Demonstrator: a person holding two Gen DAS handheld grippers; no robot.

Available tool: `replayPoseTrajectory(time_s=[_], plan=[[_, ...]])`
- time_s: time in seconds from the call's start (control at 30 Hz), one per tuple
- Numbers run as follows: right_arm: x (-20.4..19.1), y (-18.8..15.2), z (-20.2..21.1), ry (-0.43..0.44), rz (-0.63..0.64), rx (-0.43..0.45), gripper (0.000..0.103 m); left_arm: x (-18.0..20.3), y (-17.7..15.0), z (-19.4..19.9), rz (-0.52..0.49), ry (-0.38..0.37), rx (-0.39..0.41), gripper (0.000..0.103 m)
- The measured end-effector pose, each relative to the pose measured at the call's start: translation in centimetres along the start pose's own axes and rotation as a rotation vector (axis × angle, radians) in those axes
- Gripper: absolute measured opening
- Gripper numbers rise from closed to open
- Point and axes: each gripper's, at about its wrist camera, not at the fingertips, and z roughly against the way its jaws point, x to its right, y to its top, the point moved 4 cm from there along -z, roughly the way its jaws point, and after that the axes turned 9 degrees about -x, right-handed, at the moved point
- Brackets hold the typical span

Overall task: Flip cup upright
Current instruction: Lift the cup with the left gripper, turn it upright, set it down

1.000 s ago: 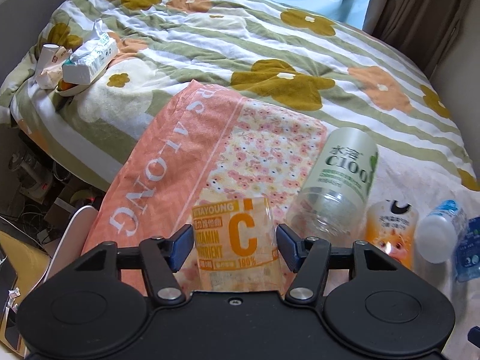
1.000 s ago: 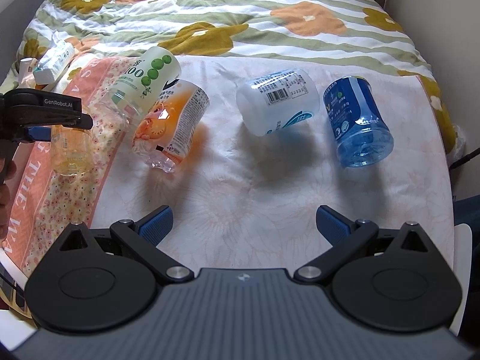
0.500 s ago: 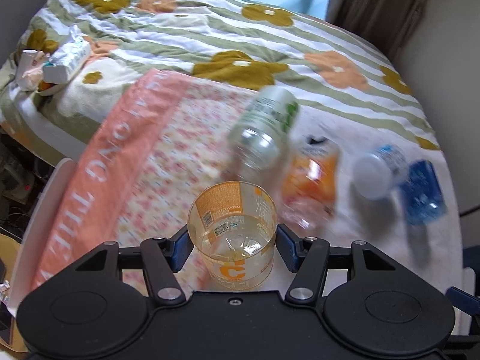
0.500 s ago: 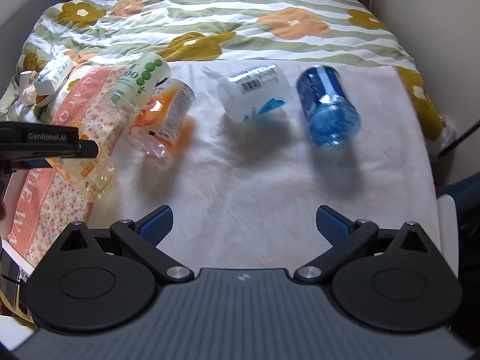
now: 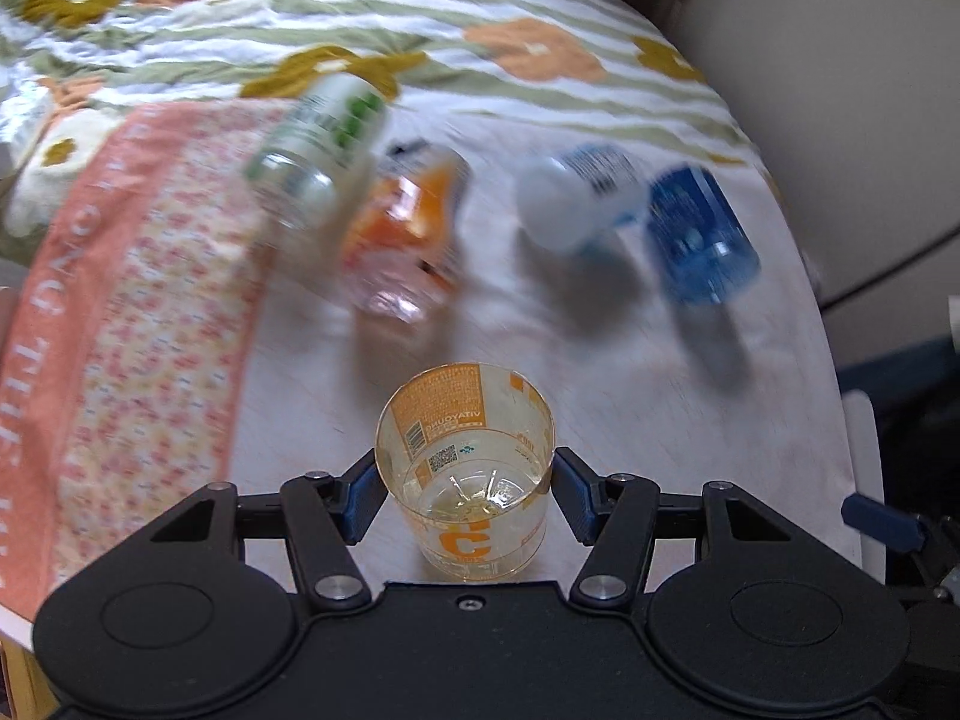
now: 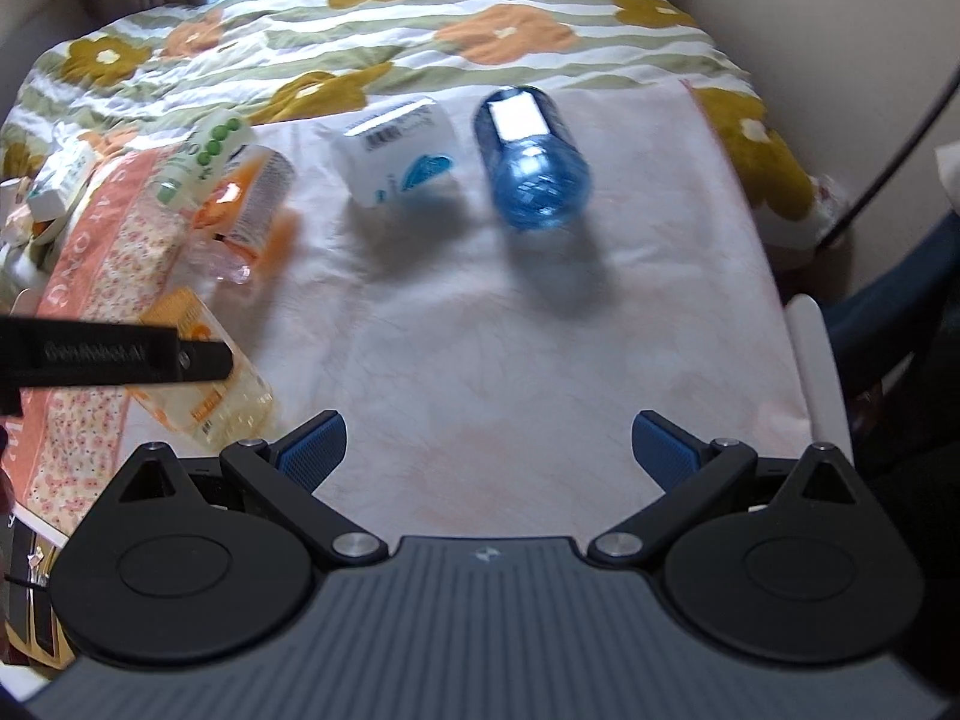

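My left gripper [image 5: 463, 501] is shut on a clear cup with an orange "C" label [image 5: 465, 468]. In the left wrist view the cup's open mouth faces the camera. In the right wrist view the cup [image 6: 207, 372] is tilted above the table's left side, partly hidden by the left gripper's black body [image 6: 114, 354]. My right gripper [image 6: 487, 447] is open and empty over the front of the white tablecloth [image 6: 480, 324]. The left wrist view is blurred.
Several other cups lie on their sides at the back: green-dotted [image 6: 207, 159], orange [image 6: 249, 198], white [image 6: 399, 147] and blue [image 6: 531, 162]. A pink floral cloth [image 6: 114, 246] covers the left side. A flowered quilt [image 6: 384, 24] lies behind.
My left gripper has carried the orange-label cup off the pink cloth, rightward over the white cloth, and turned it so its mouth faces up. The right gripper stayed open.
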Motion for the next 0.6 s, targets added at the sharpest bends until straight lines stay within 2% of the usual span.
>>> replayPoseTrajectory(time_s=[0.13,0.4,0.6], plan=[[1.0,-0.5,0.1,-0.015,-0.031,-0.002,0.103,1.3,0.4,-0.7,-0.046,0.016,0.014,0.064],[1.7,-1.0,-0.2,-0.03,-0.057,-0.012,0.103,1.1,2.7,-2.1,-0.051,0.025,0.012,0.064],[1.7,-0.9,-0.4,-0.036,-0.064,-0.019,0.103,0.6,3.0,-3.4,-0.028,0.021,-0.014,0.064]])
